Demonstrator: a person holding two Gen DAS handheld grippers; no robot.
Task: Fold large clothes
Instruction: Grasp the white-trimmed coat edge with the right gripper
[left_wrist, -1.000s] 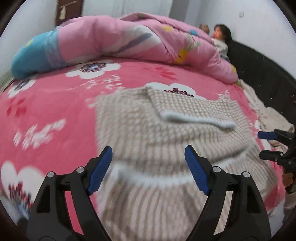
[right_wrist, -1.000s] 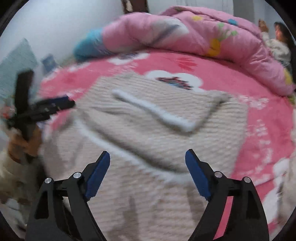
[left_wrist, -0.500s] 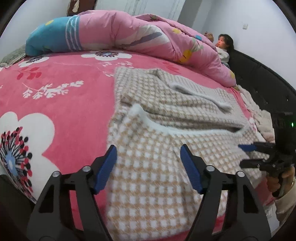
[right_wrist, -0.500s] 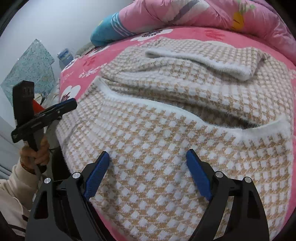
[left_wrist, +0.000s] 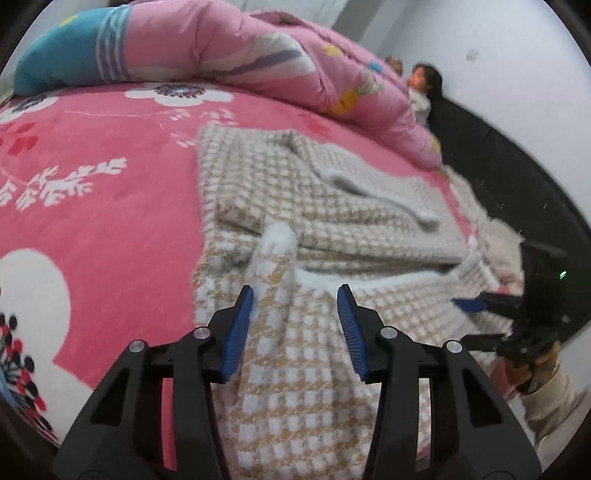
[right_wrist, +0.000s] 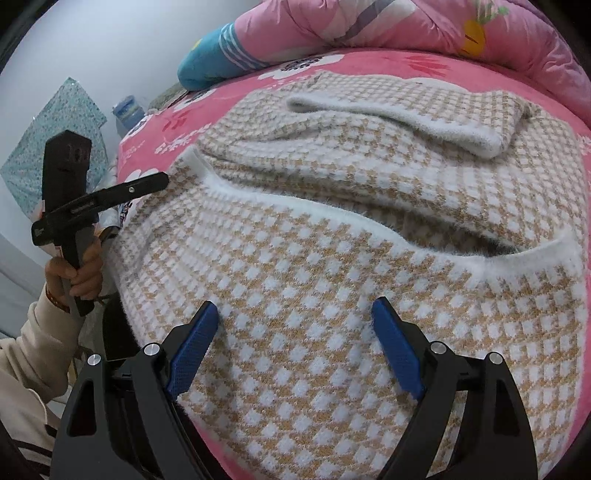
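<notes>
- Covering the bed, a pink floral blanket (left_wrist: 96, 206) lies under everything, with a pink quilt (left_wrist: 236, 62) bunched along its far side.
- We see the tan-and-white checked sweater (right_wrist: 332, 280) spread across the blanket's near part, partly folded, its near edge draping off the bed.
- Our left gripper (left_wrist: 294, 295) has just been closing; a raised ridge of the sweater's white-trimmed edge stands between its blue pads, touching one while the other stands apart.
- Our right gripper (right_wrist: 293, 314) hovers over the sweater, jaws spread wide, pinching nothing.
</notes>
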